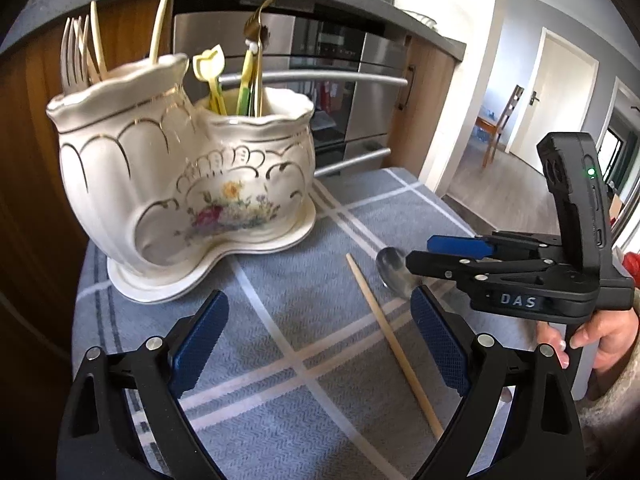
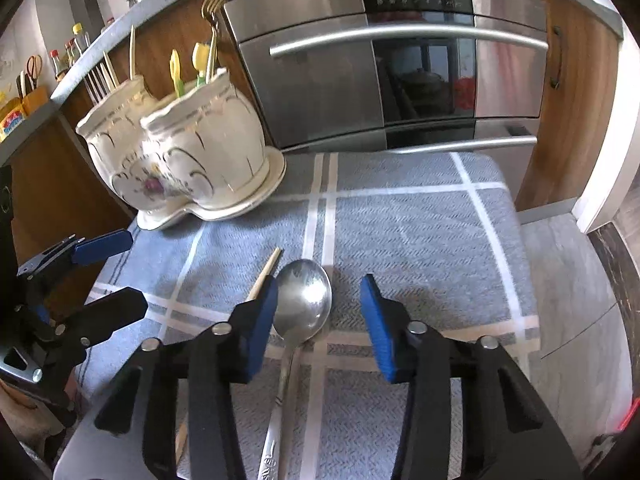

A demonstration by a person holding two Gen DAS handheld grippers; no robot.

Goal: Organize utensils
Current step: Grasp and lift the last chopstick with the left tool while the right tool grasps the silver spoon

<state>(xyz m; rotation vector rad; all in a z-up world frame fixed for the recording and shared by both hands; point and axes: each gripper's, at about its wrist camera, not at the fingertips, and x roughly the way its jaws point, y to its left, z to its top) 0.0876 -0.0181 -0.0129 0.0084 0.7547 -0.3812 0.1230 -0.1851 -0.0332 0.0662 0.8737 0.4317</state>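
Note:
A white two-compartment ceramic holder (image 1: 180, 188) with gold trim and flowers stands at the table's far left, also in the right wrist view (image 2: 188, 152). Forks and small utensils stand in it. A metal spoon (image 2: 302, 304) lies on the blue checked cloth, bowl away from me, between the open jaws of my right gripper (image 2: 320, 320), apart from both pads. A wooden chopstick (image 1: 394, 344) lies beside the spoon (image 1: 394, 272). My left gripper (image 1: 320, 340) is open and empty above the cloth, near the holder. It shows at the left of the right wrist view (image 2: 116, 272).
The blue checked cloth (image 2: 420, 220) covers a small table. A steel oven (image 2: 380, 60) with bar handles stands just beyond its far edge. Wooden cabinets flank it. A doorway and a chair (image 1: 500, 128) lie to the right. The right gripper's body (image 1: 520, 272) hovers at the cloth's right.

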